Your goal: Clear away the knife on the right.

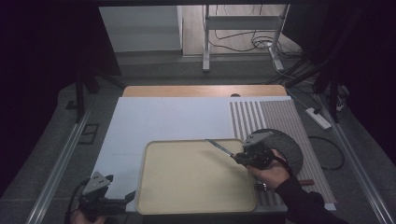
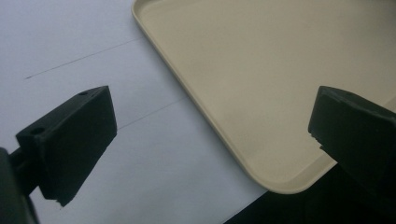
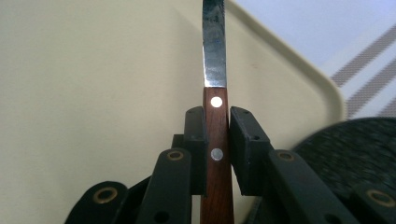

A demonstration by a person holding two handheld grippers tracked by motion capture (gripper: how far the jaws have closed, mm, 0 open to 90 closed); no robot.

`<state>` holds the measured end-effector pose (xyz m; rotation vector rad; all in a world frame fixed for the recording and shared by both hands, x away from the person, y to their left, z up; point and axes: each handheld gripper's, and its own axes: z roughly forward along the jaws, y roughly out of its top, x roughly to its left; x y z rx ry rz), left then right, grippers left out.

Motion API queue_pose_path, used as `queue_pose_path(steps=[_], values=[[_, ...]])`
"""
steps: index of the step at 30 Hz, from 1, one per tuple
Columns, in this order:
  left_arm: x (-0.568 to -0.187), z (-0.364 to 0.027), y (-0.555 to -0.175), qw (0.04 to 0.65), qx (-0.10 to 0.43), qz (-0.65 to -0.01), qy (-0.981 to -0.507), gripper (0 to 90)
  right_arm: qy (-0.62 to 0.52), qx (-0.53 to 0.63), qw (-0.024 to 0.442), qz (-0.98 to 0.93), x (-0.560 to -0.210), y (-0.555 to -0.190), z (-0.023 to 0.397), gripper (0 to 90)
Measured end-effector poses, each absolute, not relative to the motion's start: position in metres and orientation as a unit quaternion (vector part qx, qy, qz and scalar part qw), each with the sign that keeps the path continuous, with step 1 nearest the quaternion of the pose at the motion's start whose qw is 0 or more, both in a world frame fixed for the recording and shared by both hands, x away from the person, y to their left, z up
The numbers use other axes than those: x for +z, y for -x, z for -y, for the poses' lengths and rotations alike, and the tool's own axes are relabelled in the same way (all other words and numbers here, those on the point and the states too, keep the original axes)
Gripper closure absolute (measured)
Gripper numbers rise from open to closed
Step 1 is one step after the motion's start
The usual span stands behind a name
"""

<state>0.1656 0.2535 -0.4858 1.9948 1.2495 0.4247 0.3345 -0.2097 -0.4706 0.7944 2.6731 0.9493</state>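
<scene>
A knife with a brown riveted wooden handle and a steel blade is clamped between the jaws of my right gripper. In the high view that right gripper hovers over the right part of the beige tray, and the knife's blade points up and to the left. My left gripper rests at the tray's front left corner. Its jaws stand wide apart with nothing between them, straddling the tray's rim in the left gripper view.
A dark round plate lies right of the tray on a striped placemat. A fork's tines peek out beside the right hand. A white sheet covers the table under the tray.
</scene>
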Motion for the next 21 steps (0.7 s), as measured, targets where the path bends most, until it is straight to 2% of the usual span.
queue_pose_path(steps=[21], values=[[-0.486, -0.254, -0.165, 0.366, 0.166, -0.486, -0.776, 0.9, -0.224, 0.246, 0.064, -0.941, -0.501, -0.324, 0.183, 77.4]])
